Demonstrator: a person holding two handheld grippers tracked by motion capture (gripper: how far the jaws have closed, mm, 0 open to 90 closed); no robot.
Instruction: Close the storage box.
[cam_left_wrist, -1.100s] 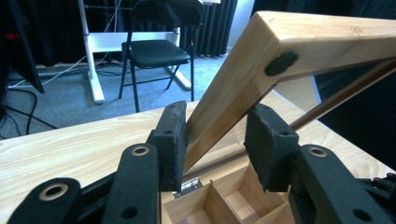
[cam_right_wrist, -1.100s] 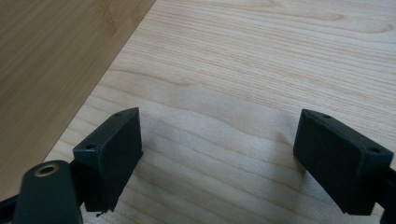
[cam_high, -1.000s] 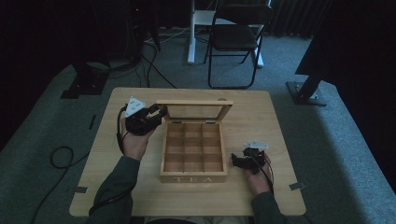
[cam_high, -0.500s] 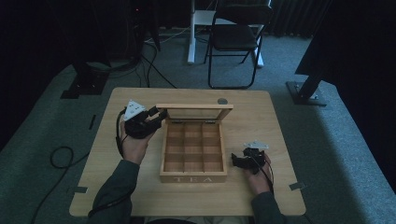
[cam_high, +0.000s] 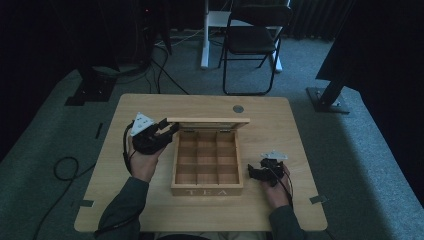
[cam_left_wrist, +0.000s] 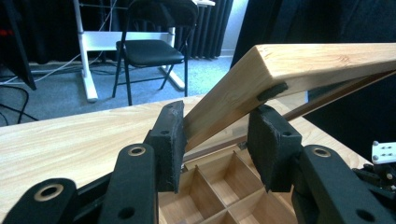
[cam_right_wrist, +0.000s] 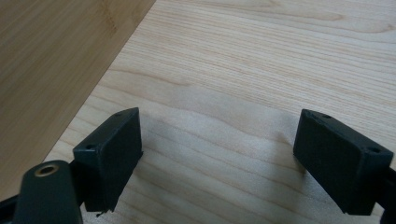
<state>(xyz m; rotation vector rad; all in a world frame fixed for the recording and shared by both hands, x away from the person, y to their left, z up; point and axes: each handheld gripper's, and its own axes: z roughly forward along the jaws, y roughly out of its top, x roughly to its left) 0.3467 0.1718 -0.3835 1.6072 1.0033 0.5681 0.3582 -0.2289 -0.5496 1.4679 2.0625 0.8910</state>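
At the back edge of the tea box (cam_high: 207, 186), the lid (cam_high: 209, 120) stands raised on its hinges, and its left corner sits between the jaws of the left gripper (cam_left_wrist: 215, 140). These jaws have just been opening: one pad (cam_left_wrist: 171, 135) lies against the lid's face, while the other pad stands slightly apart from the wood, so the grip reads as released or nearly so.

Hazard: if the lid is not past its balance point, further opening of the jaws may let it drop forward onto the box with a slam. A jaw dragged sideways during withdrawal may also swing the lid or shift the box on the table (cam_high: 125, 200).

Orientation: the lid's long axis runs left to right along the box's rear wall. Its free edge points up and slightly back. The box itself opens upward, and its front wall, lettered TEA, faces the person.

To the right of the box, well apart from it, the right gripper (cam_right_wrist: 217, 158) hovers over bare table with jaws wide and nothing between them.
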